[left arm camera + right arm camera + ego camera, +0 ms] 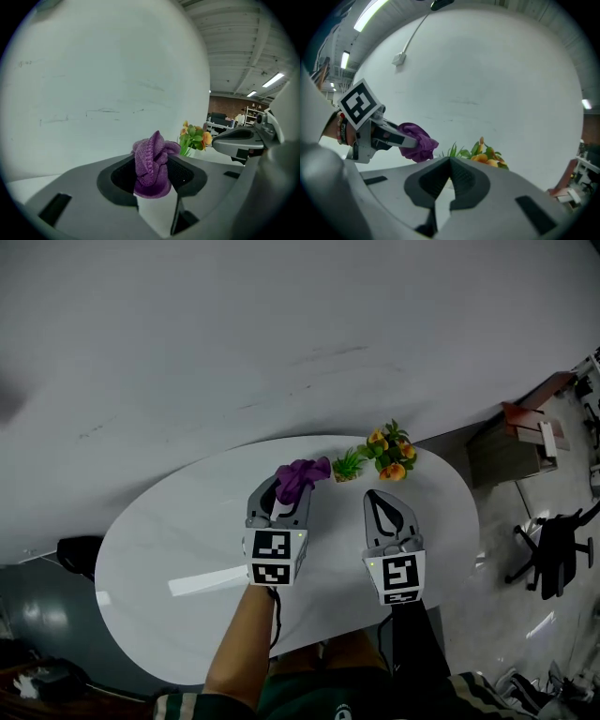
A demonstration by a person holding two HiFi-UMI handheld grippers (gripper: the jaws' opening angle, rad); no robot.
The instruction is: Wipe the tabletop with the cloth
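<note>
A bunched purple cloth (302,476) sits between the jaws of my left gripper (286,486), which is shut on it over the far middle of the white oval table (178,559). In the left gripper view the cloth (152,164) fills the gap between the dark pads (185,173) and hangs a little below them. My right gripper (376,495) hovers beside it to the right, its tips together with nothing held. From the right gripper view the jaws (450,161) meet at a point, and the cloth (417,140) shows at the tip of the left gripper (405,140).
A small green plant (347,465) and a pot of orange flowers (392,454) stand at the table's far edge, just beyond both grippers. A white wall rises behind. A black office chair (558,554) and a brown cabinet (525,427) stand to the right.
</note>
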